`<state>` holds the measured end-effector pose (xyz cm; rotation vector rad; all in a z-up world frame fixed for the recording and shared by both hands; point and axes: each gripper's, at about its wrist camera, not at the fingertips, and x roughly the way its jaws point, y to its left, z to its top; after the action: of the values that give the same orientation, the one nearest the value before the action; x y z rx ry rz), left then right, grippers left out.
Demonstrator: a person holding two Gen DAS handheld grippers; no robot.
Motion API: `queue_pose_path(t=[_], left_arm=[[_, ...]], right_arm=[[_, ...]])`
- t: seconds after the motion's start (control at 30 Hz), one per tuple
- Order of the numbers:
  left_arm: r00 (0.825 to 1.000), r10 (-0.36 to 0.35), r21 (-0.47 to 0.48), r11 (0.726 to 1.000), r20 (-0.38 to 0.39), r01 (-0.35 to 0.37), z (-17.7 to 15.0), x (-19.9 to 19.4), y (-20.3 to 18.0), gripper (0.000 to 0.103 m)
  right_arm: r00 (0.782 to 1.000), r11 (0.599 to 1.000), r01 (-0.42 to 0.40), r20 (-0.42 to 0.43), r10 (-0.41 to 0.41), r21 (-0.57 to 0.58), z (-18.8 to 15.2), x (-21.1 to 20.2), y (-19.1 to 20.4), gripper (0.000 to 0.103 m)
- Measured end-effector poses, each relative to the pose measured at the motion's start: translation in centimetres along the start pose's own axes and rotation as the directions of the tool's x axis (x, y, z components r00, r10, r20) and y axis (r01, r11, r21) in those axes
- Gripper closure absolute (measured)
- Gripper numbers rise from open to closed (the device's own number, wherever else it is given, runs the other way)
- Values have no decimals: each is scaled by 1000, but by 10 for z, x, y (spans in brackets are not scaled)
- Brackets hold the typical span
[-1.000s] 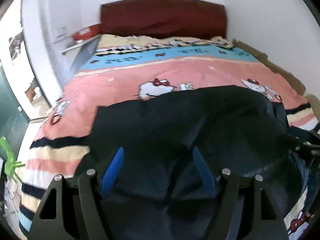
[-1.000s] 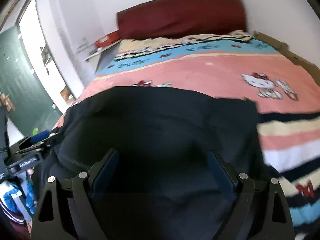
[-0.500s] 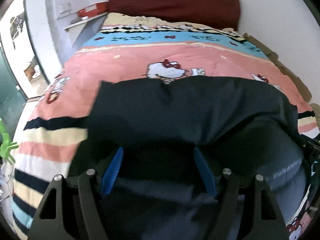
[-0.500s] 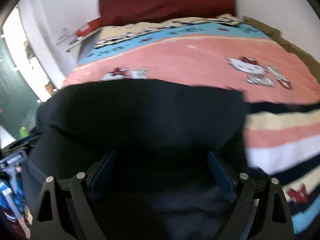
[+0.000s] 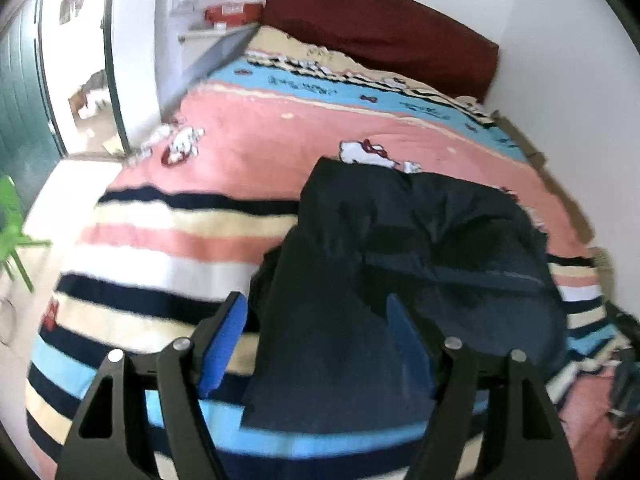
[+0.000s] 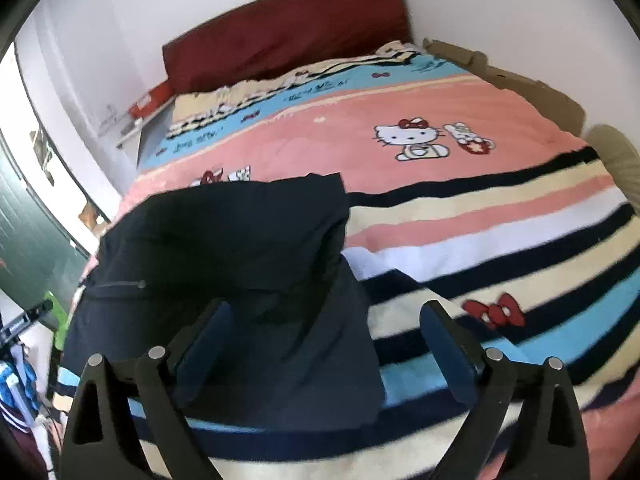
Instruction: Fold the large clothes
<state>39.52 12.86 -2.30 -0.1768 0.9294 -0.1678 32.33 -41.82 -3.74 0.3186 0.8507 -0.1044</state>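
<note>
The dark garment (image 5: 400, 264) lies bunched on the striped bedspread (image 6: 500, 208) near the foot of the bed. It looks soft, limp and light, so it will sag; grip it at a corner or hem edge. The left gripper (image 5: 316, 336) and right gripper (image 6: 324, 336) both stand wide, holding nothing. The folds hide sleeves, collar and underside; blur obscures detail.

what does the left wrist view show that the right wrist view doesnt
Only the left wrist view: the left gripper, open, and a green chair beside the doorway. Only the right wrist view: the right gripper, open, a full Hello Kitty print and a zipper on the garment. Both: the dark garment lying on the striped bedspread, and the maroon headboard.
</note>
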Motion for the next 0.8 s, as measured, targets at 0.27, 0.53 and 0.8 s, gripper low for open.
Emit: queue_pose_path(t=[0.27, 0.53, 0.8], left_arm=[[992, -126, -167, 978, -16, 122, -14, -4, 64, 31], [938, -337, -295, 908, -87, 298, -8, 71, 75, 31], [850, -491, -376, 837, -193, 398, -4, 150, 63, 28]], right_arm=[[999, 1000, -23, -45, 23, 10, -18, -5, -13, 1], [988, 992, -86, -118, 97, 91, -25, 66, -31, 1], [943, 967, -222, -223, 245, 124, -18, 138, -43, 1]])
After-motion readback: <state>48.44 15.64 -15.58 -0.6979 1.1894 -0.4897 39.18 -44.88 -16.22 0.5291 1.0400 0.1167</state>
